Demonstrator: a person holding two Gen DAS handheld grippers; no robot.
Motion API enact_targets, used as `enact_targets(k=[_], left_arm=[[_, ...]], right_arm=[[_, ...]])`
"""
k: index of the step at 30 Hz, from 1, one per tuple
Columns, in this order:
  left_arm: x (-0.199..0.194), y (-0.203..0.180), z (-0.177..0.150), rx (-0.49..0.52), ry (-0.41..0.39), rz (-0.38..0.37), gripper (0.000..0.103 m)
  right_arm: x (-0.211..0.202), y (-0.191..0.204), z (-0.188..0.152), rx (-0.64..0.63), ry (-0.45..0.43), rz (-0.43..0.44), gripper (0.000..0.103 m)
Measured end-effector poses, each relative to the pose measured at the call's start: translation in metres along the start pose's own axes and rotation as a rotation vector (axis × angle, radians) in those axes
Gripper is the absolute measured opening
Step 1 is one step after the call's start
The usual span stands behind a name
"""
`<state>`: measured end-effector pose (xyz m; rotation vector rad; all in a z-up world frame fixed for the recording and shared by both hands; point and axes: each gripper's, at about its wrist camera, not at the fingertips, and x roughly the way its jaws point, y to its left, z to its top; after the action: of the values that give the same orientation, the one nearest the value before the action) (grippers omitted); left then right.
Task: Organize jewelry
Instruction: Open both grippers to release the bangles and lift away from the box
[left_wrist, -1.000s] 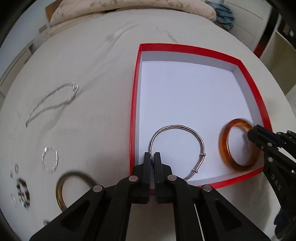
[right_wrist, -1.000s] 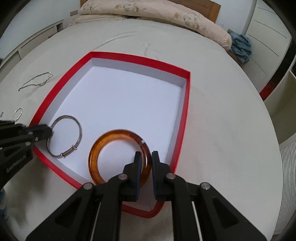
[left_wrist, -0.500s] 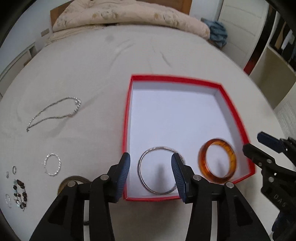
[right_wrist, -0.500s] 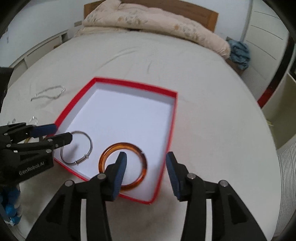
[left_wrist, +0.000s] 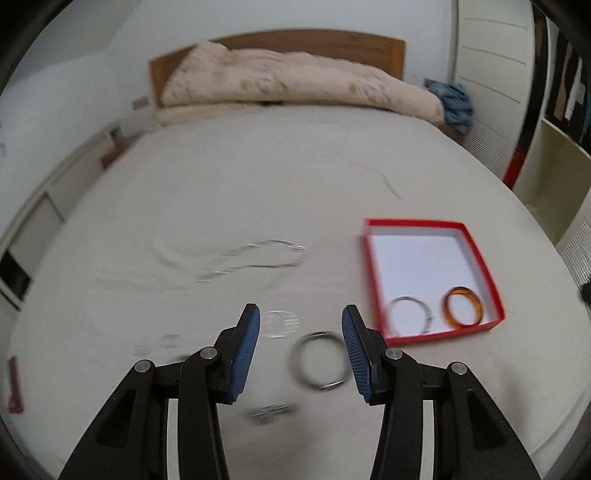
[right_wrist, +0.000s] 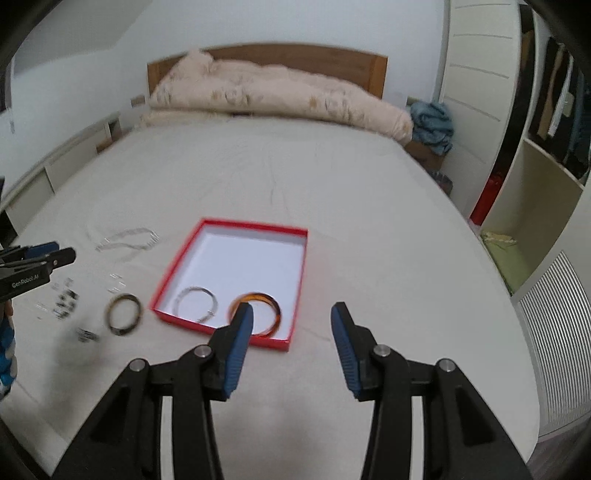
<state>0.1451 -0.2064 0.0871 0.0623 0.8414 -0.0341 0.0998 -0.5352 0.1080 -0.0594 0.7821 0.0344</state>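
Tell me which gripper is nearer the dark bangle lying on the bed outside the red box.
Left. The left gripper hangs right above the dark bangle, jaws open and empty. The right gripper is over the near corner of the red cardboard box, beyond the bangle's side.

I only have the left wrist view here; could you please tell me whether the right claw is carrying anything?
Observer: No. The right claw is open, with nothing between its fingers.
Operator: Thank you. The small pieces near my left edge are only a smear; what are they?
Observer: Left of the dark bangle lies a dark beaded piece among tiny silver bits; finer detail is blurred here too.
Operator: And from the side, is my claw clear of the bed?
Observer: It appears so. The left claw shows at the picture's left edge, in the air above those pieces and the bed, touching nothing.
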Motion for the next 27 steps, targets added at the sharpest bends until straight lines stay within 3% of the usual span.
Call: enact_targets(k=[8, 13, 17, 20, 27], left_arm=[[-0.116, 0.126, -0.03, -0.1, -0.12, 0.133, 0.054], [-0.182, 0.177, -0.062, -0.158, -0.183, 0.168, 0.057], [-0.224, 0.199, -0.087, -0.187, -0.237, 0.181, 0.061], [-0.251, 0.21, -0.104, -0.199, -0.28, 0.203, 0.068], [-0.281, 0.222, -0.133, -0.247, -0.339, 0.218, 0.071]], right_arm=[[-0.117, 0.037, 0.001, 0.016, -0.178, 0.081, 0.042], [-0.173, 0.076, -0.007, -0.011, -0.259, 0.144, 0.047], [-0.209, 0.102, -0.016, -0.017, -0.31, 0.195, 0.049], [-0.233, 0.119, -0.025, -0.015, -0.343, 0.223, 0.058], [-0.261, 0.152, -0.051, -0.032, -0.395, 0.25, 0.059]])
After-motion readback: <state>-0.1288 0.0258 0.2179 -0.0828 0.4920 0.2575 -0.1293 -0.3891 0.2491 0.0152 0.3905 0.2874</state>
